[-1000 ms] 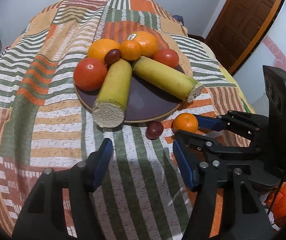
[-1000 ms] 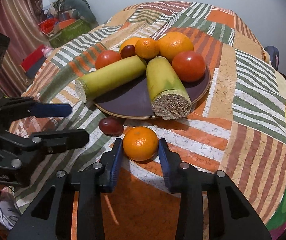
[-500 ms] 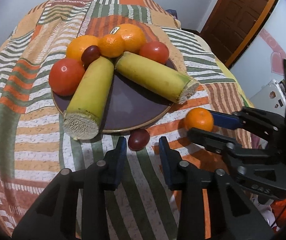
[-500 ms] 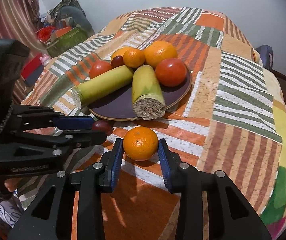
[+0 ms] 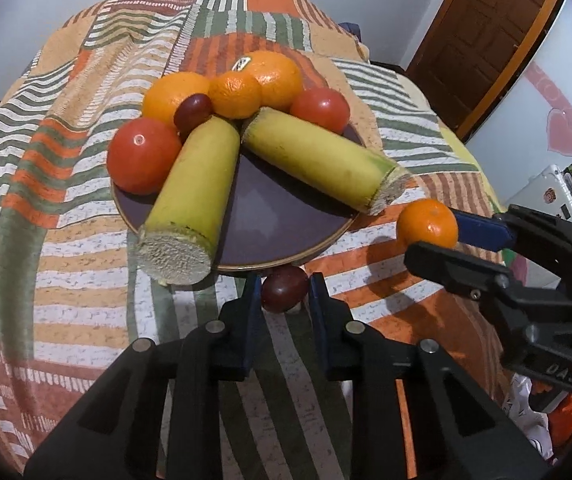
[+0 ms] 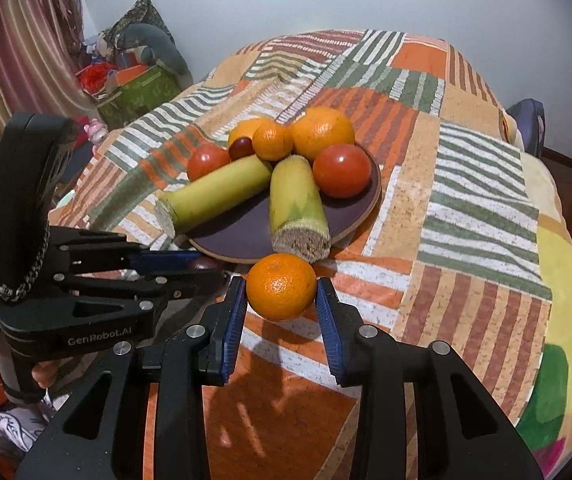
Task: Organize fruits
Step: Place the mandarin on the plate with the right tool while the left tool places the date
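Observation:
A dark purple plate on the striped bedspread holds two yellow-green stalk pieces, two tomatoes, several oranges and a dark plum. My left gripper is shut on a dark red plum at the plate's near rim. My right gripper is shut on a small orange, held above the bedspread in front of the plate.
The patchwork bedspread covers the bed. A wooden door is at the back right. Boxes and bags are piled by a striped curtain at the left. The left gripper body is close to the right one.
My left gripper moved forward and closed from wide open onto the plum. My right gripper lifted the orange and carried it toward the plate.

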Available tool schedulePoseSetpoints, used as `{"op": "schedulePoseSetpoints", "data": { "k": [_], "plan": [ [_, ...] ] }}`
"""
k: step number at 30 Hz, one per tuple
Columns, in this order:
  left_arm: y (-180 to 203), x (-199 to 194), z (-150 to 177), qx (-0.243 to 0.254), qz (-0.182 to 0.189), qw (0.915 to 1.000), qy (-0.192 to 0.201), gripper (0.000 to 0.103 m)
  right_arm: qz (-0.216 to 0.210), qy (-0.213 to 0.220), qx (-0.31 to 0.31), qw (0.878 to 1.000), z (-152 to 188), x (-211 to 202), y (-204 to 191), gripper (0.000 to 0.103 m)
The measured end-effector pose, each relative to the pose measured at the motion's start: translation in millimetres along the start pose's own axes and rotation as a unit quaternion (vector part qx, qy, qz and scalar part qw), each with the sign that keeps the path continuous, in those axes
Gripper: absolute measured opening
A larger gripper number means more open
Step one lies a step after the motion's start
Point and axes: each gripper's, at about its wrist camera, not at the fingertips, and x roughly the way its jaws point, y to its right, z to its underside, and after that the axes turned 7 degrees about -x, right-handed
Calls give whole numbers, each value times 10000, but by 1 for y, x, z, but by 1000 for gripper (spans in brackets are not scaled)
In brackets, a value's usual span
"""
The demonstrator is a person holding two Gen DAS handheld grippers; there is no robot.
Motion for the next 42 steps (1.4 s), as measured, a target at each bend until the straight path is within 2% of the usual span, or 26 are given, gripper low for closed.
{"op": "schedulePoseSetpoints", "data": {
  "k": [8,12,26,42],
  "plan": [
    [-2,-34,-18,-5,50,9989,472,23,7,226,-62,9997,-16,-6,-1,32],
    [-3,-38,-29,13,37,9982,603,24,16,334,-80,9994,-26,-6,0,32],
    [-17,-33,-59,-29,-6,9969,780,24,-91,386,-318,9987,-55,21,-4,32],
    [-29,-11,-70,-144,49,9978,652,23,-185,162,-524,9983,-62,54,-11,33]
  ]
}}
